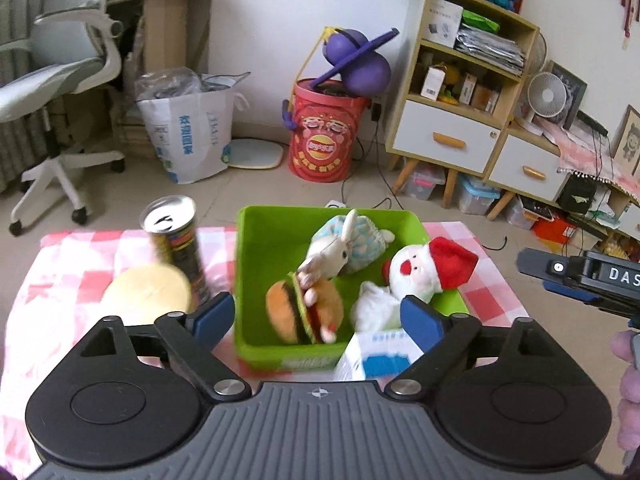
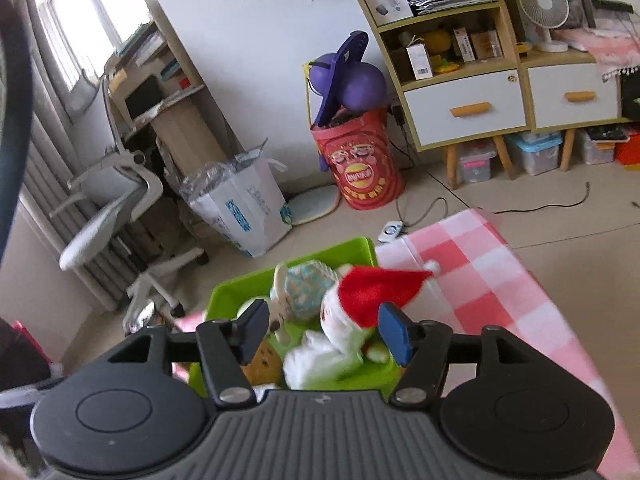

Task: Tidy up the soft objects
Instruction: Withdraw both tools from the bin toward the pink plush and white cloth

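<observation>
A green bin sits on the pink checked cloth. In it lie a plush burger, a grey rabbit in a blue patterned dress and a white plush with a red hat, which leans on the bin's right rim. My left gripper is open and empty, above the bin's near edge. My right gripper is open and empty, just above the white plush, with the bin and rabbit beyond it. The right gripper's body also shows in the left wrist view.
A black drink can and a yellow round object stand left of the bin. A white and blue carton lies at its near right corner. Beyond are a red barrel, a white sack, an office chair and shelves.
</observation>
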`<state>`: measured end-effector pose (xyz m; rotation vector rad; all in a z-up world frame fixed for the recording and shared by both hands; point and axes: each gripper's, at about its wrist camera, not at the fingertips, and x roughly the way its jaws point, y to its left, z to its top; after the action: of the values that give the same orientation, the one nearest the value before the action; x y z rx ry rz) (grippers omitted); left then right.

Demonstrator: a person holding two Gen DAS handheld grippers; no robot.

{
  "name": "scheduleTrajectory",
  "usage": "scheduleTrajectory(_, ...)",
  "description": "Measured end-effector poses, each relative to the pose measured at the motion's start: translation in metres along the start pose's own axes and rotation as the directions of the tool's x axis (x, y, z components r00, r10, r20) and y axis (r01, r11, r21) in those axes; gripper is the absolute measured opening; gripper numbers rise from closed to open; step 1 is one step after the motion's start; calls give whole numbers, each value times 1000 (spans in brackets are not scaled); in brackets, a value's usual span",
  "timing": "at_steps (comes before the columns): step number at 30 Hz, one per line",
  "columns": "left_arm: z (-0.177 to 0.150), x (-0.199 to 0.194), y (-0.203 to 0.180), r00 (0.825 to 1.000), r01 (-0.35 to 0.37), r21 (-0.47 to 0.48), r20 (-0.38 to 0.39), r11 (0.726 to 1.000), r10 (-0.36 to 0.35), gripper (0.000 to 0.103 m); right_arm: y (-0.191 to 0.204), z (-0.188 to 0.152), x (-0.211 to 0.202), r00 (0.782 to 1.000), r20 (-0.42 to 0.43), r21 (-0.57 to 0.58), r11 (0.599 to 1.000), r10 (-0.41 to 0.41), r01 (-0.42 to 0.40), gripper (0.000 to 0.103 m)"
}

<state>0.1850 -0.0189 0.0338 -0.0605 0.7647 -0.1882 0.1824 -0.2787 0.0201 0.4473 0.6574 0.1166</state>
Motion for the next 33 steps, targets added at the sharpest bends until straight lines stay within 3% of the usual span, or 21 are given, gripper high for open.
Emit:
scheduleTrajectory(6, -20, -33, 11, 1000, -24, -25, 10, 999, 24, 98, 9, -11, -35, 1000, -11, -62, 998, -18, 18, 48)
scheduleTrajectory(13, -53, -54, 17, 998, -59, -11, -10, 998, 59, 98, 19, -30, -61, 999, -50, -111, 994, -21, 16, 61)
scheduleTrajectory(25, -103, -61, 28, 995, -96, -6, -13, 995, 96, 98, 30, -78, -64, 993, -118, -162, 987, -25, 5, 65)
scheduleTrajectory(29, -119, -52, 28, 994, -106, 26, 1, 994, 106, 98, 28, -96, -56, 988, -150, -132, 991, -34, 14, 66)
scheduleTrajectory(33, -132, -37, 27, 993, -105, 85, -37, 991, 109, 98, 25, -105, -42, 972, -227, -53, 998, -57, 46, 66)
